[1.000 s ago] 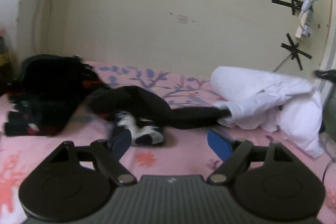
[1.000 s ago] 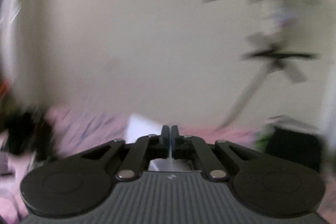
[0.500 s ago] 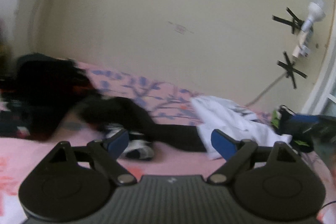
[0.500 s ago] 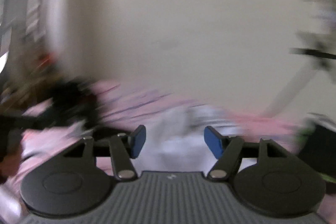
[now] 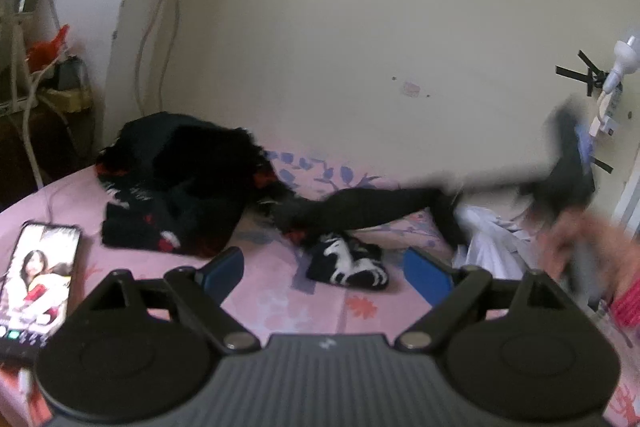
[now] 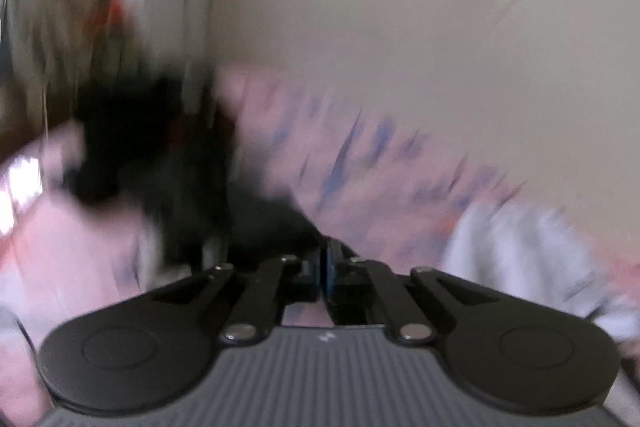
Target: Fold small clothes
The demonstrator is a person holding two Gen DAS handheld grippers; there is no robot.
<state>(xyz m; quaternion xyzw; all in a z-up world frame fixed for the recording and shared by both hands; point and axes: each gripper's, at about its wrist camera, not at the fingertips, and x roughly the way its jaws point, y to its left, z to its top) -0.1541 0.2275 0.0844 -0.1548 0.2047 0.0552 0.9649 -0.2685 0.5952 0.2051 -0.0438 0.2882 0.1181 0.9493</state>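
In the left wrist view my left gripper is open and empty above the pink bedsheet. A long black garment stretches across the bed, pulled up and rightward by my blurred right gripper. A black-and-white patterned piece lies just past my left fingers. A white garment lies at the right. In the blurred right wrist view my right gripper is shut, with black cloth at its tips.
A heap of black and red clothes sits at the back left. A lit phone lies on the sheet at the left. The wall stands close behind, with cables at the left and a taped lamp at the right.
My right gripper opened after dropping the white garment, then shut on the black garment and lifts it to the right. My left gripper has swung left; the phone has come into view.
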